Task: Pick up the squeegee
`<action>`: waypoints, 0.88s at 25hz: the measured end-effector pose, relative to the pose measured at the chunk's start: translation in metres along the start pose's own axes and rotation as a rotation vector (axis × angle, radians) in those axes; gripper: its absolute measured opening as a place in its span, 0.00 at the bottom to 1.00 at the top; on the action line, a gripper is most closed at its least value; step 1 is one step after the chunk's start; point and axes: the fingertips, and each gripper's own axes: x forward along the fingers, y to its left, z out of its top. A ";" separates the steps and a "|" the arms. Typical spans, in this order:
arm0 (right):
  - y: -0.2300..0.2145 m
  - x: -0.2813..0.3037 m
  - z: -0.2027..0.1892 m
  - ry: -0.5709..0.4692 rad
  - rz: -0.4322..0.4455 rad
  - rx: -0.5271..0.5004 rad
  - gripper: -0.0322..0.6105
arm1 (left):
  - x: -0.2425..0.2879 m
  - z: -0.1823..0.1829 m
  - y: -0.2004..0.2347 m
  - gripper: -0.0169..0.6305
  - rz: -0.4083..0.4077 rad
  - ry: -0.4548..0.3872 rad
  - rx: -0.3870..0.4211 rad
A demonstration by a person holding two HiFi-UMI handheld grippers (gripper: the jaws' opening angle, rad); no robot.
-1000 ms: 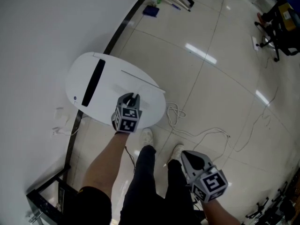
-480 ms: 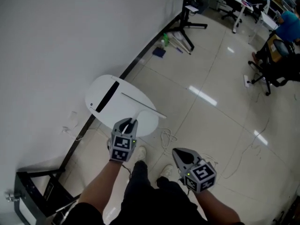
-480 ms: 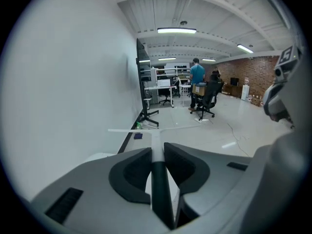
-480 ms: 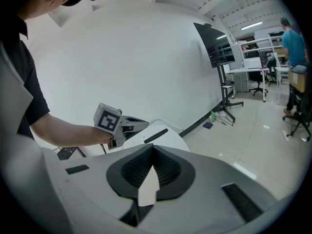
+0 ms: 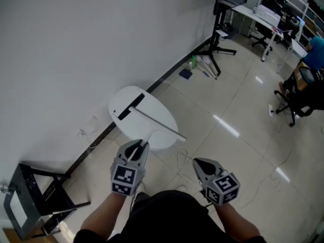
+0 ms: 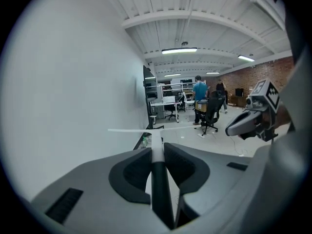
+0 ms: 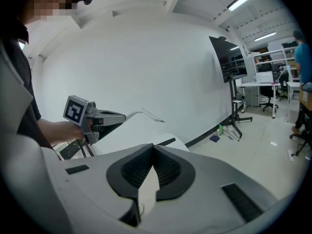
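Note:
The squeegee [image 5: 158,124] has a long thin white blade and a dark handle. My left gripper [image 5: 139,145] is shut on that handle and holds it in the air above the round white table [image 5: 125,96]. In the left gripper view the handle [image 6: 157,175] runs straight out between the jaws, with the blade [image 6: 146,129] lying crosswise ahead. My right gripper [image 5: 199,162] hangs to the right of it, shut with nothing in it [image 7: 152,146]. From the right gripper view the left gripper [image 7: 100,119] and the blade [image 7: 152,115] appear at the left.
A black strip [image 5: 129,106] lies on the table. A white wall fills the left. A black frame [image 5: 31,199] stands at the lower left, and cables [image 5: 183,158] lie on the floor. Far off are a black stand [image 5: 218,37], a green bottle [image 5: 193,62], desks and chairs [image 5: 296,92].
My left gripper has risen with the squeegee, which now sits higher over the table. My right gripper has come up too. The view has tipped up toward the room.

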 end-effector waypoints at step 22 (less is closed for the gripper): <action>0.078 0.024 0.020 -0.063 -0.050 -0.057 0.05 | -0.062 -0.015 0.049 0.16 -0.032 -0.050 0.000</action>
